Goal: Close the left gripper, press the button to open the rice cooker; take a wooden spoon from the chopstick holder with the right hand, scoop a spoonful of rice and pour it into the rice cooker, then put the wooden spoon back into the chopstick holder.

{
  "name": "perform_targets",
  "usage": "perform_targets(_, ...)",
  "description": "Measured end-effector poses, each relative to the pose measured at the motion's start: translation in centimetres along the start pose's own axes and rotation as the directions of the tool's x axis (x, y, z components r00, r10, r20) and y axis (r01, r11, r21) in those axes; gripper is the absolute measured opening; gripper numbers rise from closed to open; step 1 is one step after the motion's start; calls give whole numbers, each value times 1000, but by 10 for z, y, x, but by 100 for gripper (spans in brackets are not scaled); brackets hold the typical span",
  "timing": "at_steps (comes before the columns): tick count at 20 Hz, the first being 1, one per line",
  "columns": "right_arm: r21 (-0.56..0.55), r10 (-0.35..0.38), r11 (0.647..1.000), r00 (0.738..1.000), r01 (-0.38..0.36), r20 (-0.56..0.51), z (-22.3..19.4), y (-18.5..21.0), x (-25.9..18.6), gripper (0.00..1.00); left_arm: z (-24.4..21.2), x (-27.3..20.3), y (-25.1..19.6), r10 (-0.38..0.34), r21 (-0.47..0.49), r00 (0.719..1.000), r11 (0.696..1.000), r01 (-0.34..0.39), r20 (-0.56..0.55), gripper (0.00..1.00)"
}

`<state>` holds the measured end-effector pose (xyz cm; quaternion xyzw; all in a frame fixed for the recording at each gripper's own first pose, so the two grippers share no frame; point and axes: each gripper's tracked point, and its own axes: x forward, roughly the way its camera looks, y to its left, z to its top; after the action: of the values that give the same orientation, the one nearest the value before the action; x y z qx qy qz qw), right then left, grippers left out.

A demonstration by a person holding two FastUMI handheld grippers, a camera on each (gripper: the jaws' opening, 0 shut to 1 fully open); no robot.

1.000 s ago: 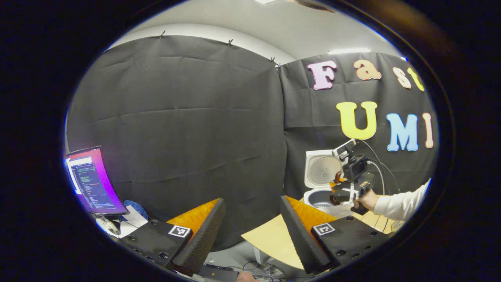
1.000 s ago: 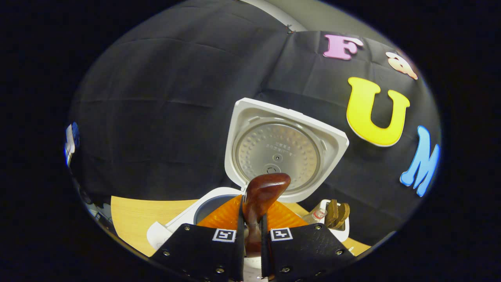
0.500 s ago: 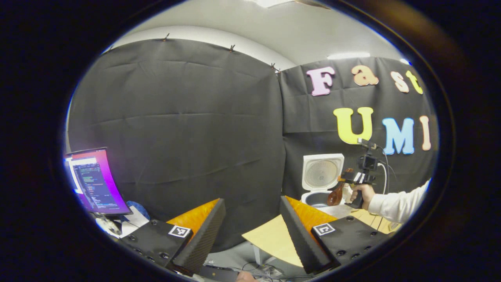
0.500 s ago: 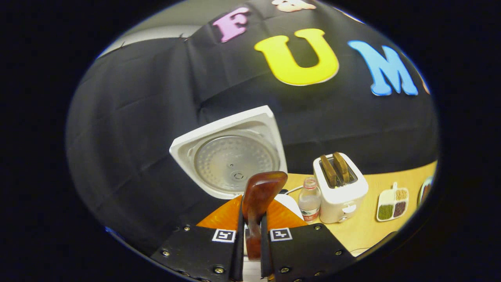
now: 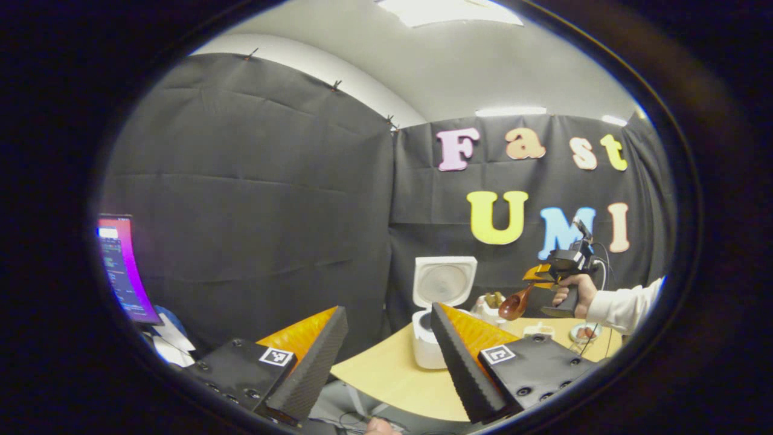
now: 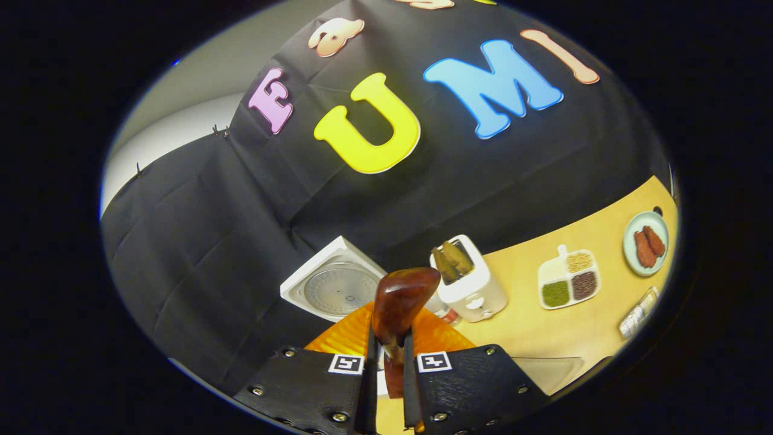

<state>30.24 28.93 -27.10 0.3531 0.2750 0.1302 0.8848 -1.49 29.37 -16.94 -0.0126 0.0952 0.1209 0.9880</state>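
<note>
Right gripper view: the right gripper (image 6: 386, 386) is clamped tight on the wooden spoon (image 6: 398, 302), up above the rice cooker (image 6: 338, 287) with its lid raised. The left gripper (image 5: 386, 356) hangs wide apart, holding nothing.

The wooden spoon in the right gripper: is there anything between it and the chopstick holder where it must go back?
I cannot tell: I cannot make out the chopstick holder. The right gripper holds the wooden spoon in the air above the table, with the toaster and the divided dish beyond it.
</note>
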Motion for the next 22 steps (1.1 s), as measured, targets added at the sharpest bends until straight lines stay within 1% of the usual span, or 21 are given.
perform_targets(2,-39,-52,998,998,54,31,18,-36,-37,18,-10,6,-24,-73,-54,997,996,73,-3,95)
perform_targets(4,-82,-122,989,991,127,59,35,-82,-67,18,-17,9,-46,-120,-83,993,990,118,-14,94)
perform_targets(7,-90,-186,977,979,193,79,56,-134,-109,17,-8,9,-68,-140,-85,990,987,139,-10,93)
perform_targets(10,-83,-245,965,967,250,71,64,-192,-130,17,-16,18,-94,-131,-53,991,990,129,-41,93)
perform_targets(11,-87,-265,959,962,270,60,62,-211,-131,18,-21,22,-101,-123,-41,991,992,121,-59,93)
perform_targets(13,-117,-288,950,957,290,34,60,-247,-132,18,-23,27,-126,-117,-27,990,993,115,-75,93)
perform_targets(15,-144,-304,943,953,300,-5,49,-279,-125,17,-31,31,-150,-98,7,989,995,100,-108,93)
perform_targets(16,-152,-309,941,951,301,-24,42,-293,-121,17,-33,32,-158,-81,27,990,996,85,-119,93)
perform_targets(18,-172,-311,939,949,298,-55,30,-310,-112,18,-35,33,-178,-58,29,989,998,62,-135,93)
perform_targets(20,-225,-331,924,941,310,-66,19,-326,-107,18,-37,30,-192,-40,19,986,999,43,-159,94)
perform_targets(22,-284,-340,908,938,309,-68,12,-335,-105,18,-38,29,-196,-16,51,986,998,24,-168,93)
